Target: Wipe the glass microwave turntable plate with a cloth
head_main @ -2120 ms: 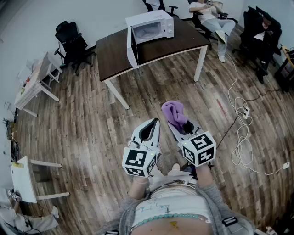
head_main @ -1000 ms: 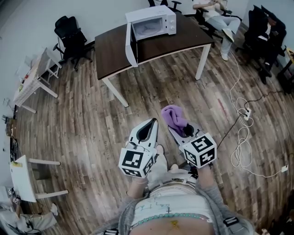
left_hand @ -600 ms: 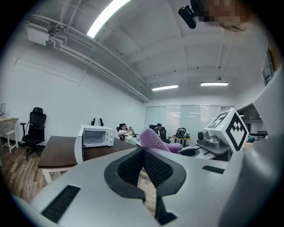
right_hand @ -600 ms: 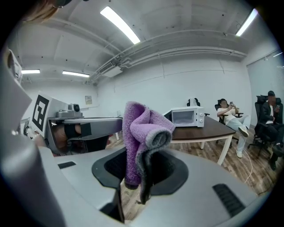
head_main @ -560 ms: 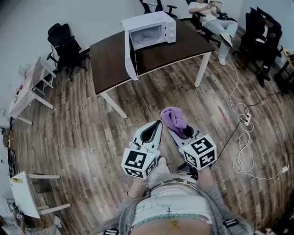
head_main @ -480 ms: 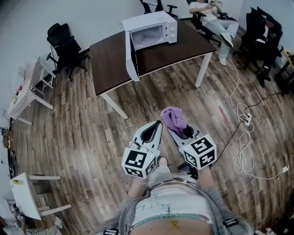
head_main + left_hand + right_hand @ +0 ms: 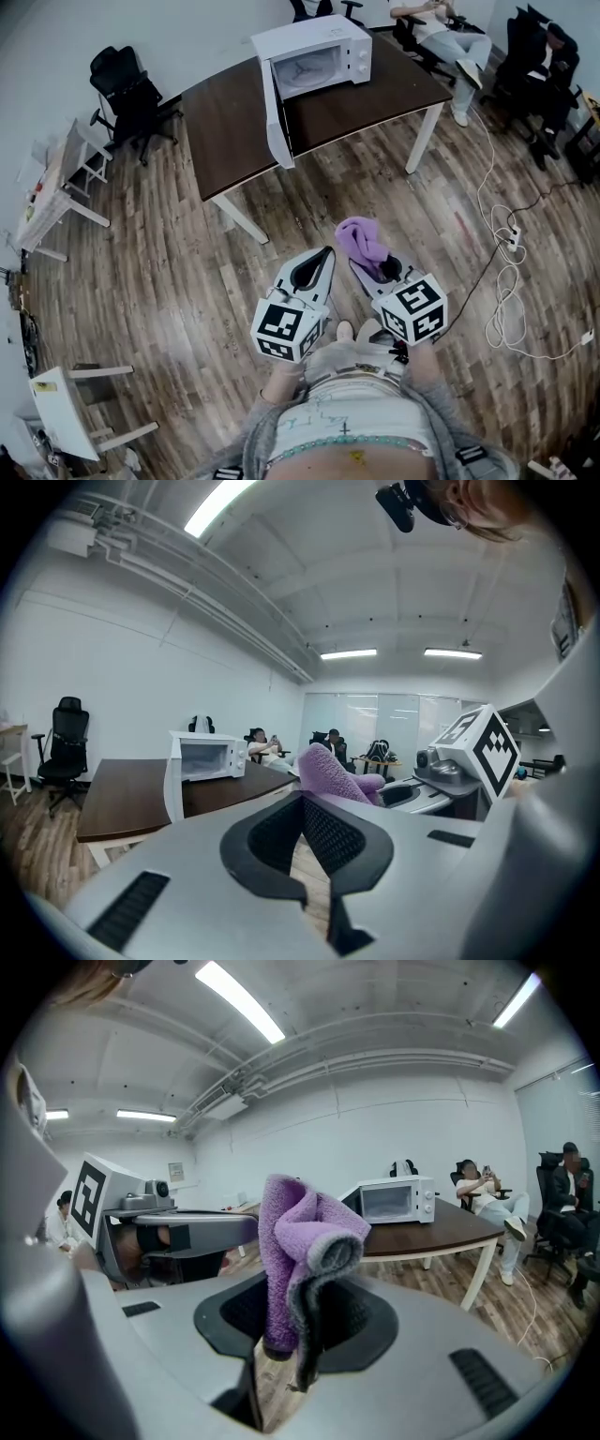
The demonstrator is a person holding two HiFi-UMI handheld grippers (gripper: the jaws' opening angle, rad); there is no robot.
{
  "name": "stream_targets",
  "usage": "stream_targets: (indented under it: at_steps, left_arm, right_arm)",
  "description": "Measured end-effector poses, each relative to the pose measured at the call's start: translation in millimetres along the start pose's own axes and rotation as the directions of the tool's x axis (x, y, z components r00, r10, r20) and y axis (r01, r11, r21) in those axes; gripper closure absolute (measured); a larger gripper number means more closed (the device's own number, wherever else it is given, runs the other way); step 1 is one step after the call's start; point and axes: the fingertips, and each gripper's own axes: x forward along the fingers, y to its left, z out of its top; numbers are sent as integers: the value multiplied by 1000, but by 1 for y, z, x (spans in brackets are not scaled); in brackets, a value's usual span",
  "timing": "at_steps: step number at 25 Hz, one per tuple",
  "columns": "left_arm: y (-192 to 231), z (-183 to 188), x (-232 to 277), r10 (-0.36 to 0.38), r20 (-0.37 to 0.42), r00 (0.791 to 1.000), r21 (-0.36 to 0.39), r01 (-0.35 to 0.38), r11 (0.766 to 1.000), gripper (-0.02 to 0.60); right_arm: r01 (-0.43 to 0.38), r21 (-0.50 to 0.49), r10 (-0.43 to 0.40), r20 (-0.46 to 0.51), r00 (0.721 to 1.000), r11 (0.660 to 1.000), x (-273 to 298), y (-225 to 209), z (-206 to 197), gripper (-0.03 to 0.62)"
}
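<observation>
- The right claw [image 7: 375,265] is clamped on the purple cloth [image 7: 360,236]. The pads pinch its lower fold, so the bulk stands free above the tips, ready as a wiping pad.
- The left claw [image 7: 322,255] is fully closed with nothing between the jaws. It is probably kept free to steady or lift out the plate.
- Both claws point toward 12 o'clock, at the microwave [image 7: 319,52] on the dark surface [image 7: 234,117], well apart from them across the wooden floor [image 7: 169,262].
- The microwave door [image 7: 277,122] hangs open at 7 o'clock of the cabinet, leaving the cavity accessible from the front.
- The glass turntable plate is judged to sit inside that cavity. Only a pale interior shows, and the plate's outline cannot be made out.
- The cloth is thick and fleecy, folded over itself, with a grey edge. It should conform readily to a flat glass face.
</observation>
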Motion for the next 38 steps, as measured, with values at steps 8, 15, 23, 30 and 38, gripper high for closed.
stream_targets:
  at_steps: [8, 15, 23, 30, 38]
  left_arm:
    - [25, -2, 10, 23, -2, 1000, -26, -23, 999, 571]
    - [65, 12, 41, 93, 14, 996, -34, -93, 995, 571]
    - [104, 40, 119, 128, 14, 992, -20, -127, 992, 571]
    - [130, 54, 175, 163, 2, 987, -33, -162, 986, 571]
    - [154, 63, 223, 228, -4, 974, -45, -228, 973, 571]
  right_arm:
    - [-37, 9, 37, -19, 999, 999, 29, -6, 6, 473]
    - [-96, -13, 96, -18, 995, 995, 71, -35, 31, 473]
    - [-154, -27, 154, -22, 988, 988, 121, -99, 69, 473]
    - [-199, -40, 197, -45, 979, 979, 154, -149, 94, 473]
    - [-258, -55, 255, -64, 965, 965, 181, -196, 112, 473]
